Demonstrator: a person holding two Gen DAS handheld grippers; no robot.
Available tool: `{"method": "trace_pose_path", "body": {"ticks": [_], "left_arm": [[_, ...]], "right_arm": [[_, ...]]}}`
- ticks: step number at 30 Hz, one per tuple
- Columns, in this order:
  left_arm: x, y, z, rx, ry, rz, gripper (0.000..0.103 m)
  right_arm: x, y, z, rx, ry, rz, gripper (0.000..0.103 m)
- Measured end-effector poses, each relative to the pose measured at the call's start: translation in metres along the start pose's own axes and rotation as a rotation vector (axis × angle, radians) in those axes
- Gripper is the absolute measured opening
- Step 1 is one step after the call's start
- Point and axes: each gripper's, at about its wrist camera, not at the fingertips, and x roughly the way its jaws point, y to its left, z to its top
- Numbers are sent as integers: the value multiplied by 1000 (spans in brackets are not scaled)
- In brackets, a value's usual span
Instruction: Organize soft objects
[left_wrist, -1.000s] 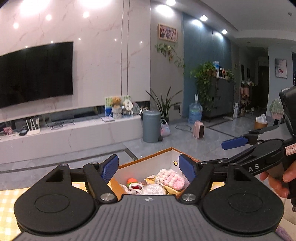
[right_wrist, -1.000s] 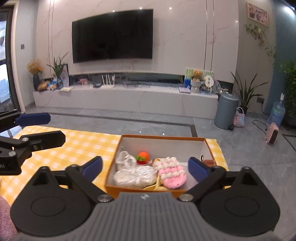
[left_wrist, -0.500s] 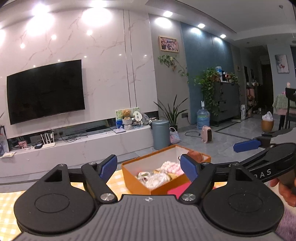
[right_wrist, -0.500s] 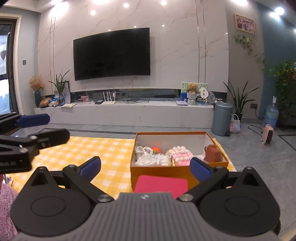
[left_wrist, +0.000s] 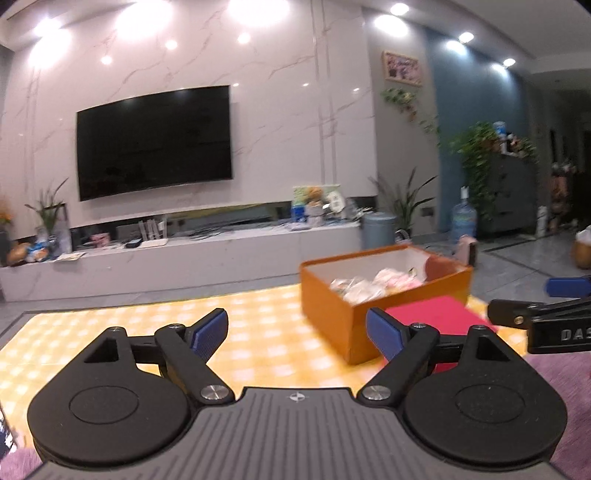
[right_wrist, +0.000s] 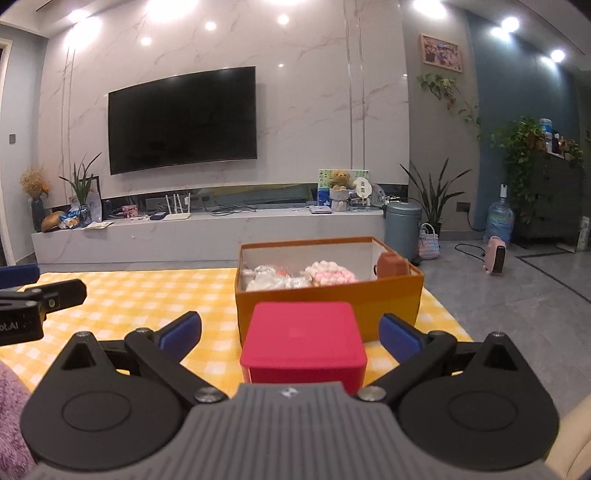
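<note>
We find the left gripper (left_wrist: 295, 332) with its jaws spread wide, having just been opening further, and nothing between them; only the yellow checked cloth (left_wrist: 110, 332) shows through the gap. The right gripper (right_wrist: 290, 332) also stands wide and holds nothing: a red lidded box (right_wrist: 303, 343) sits on the cloth in front of it, framed between the blue pads (right_wrist: 399, 336) but apart from both.

Directly behind the red box, touching or just short of it, we note the orange cardboard box (right_wrist: 328, 302), open at the top. Inside it lie the soft objects: a pink and white knitted piece (right_wrist: 328, 274) toward the middle, a whitish crumpled bundle (right_wrist: 273, 278) to its left, and a brown item (right_wrist: 391, 264) against the right wall. A small orange spot shows between the bundle and the knitted piece; we cannot tell what it is.

In the left wrist view the picture is blurred; the orange box (left_wrist: 369, 317) lies ahead to the right, and the right gripper's fingers (left_wrist: 569, 286) enter from the right edge. A purple fuzzy sleeve (right_wrist: 11, 417) shows at the lower left of the right wrist view.
</note>
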Motion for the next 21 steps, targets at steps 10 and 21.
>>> {"method": "trace_pose_path", "body": {"ticks": [10,21], "left_arm": [[14,1,-23,-62,85,-35,99],[17,-14,-45,-33,189,-36,99]], "right_arm": [[16,-10,-31,29,56,-48,100],[31,-19,-41,89,143,-45,100]]}}
